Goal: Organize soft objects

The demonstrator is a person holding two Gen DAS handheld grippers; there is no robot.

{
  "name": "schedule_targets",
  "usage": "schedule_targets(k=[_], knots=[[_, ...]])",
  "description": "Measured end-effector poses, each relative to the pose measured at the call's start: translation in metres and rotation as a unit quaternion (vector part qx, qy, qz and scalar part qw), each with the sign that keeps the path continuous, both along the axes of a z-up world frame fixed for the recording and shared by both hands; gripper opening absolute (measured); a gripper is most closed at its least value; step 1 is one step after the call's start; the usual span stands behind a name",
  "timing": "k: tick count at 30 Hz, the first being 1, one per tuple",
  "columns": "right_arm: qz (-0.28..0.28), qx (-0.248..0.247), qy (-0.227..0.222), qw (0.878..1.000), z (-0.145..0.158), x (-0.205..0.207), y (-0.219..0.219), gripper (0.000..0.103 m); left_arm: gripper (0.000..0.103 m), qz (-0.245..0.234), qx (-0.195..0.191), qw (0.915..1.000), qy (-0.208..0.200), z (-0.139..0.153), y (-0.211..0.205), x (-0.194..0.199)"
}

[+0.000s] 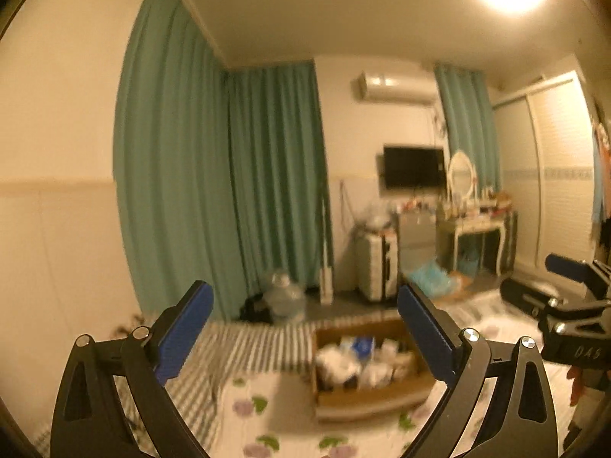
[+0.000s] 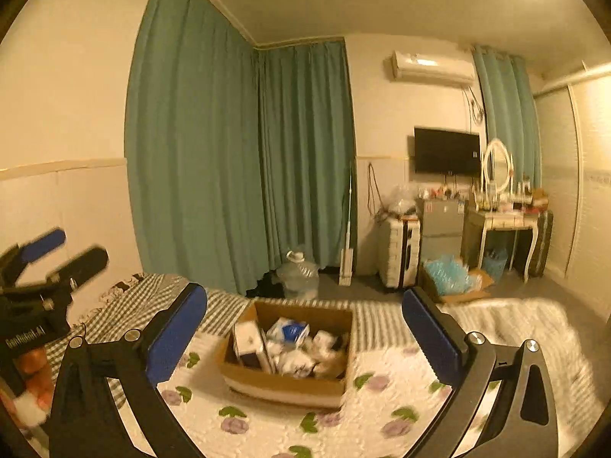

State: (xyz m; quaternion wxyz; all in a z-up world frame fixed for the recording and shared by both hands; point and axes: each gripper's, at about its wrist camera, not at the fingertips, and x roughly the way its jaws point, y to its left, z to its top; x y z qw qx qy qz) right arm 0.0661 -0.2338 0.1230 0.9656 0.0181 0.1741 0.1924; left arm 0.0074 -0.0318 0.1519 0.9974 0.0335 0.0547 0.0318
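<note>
Hovering above bed (image 2: 382, 400), both grippers empty, jaws wide. Cardboard box (image 2: 286, 383) sits on floral quilt (image 2: 236, 423), holding jumbled soft white items (image 2: 294, 358). Left gripper (image 1: 305, 328) near box, left of it; right gripper (image 2: 305, 328) near box, box between its fingers.

Left gripper (image 1: 305, 328) fingers (image 1: 187, 328) spread above cardboard box (image 1: 366, 397) on bed (image 1: 267, 420)
</note>
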Motion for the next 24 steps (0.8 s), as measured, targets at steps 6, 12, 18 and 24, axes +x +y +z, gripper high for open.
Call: schedule_targets(k=[6,12,18,24], knots=[[-0.005,-0.012,0.053,0.998,-0.075,0.011,0.015,0.103,0.099,0.025,0.014,0.9981,0.055,-0.084,0.006,0.022],[-0.014,-0.029,0.070,0.997,-0.097,0.016,0.024,0.103,0.099,0.017,0.004,0.9965,0.081,-0.101,0.011,0.033],[-0.023,-0.033,0.073,0.997,-0.101,0.023,0.025,0.103,0.099,0.007,-0.012,0.9955,0.093,-0.108,0.015,0.029],[-0.024,-0.032,0.073,0.996,-0.100,0.022,0.025,0.103,0.099,-0.001,-0.022,0.9947,0.100,-0.115,0.018,0.031]])
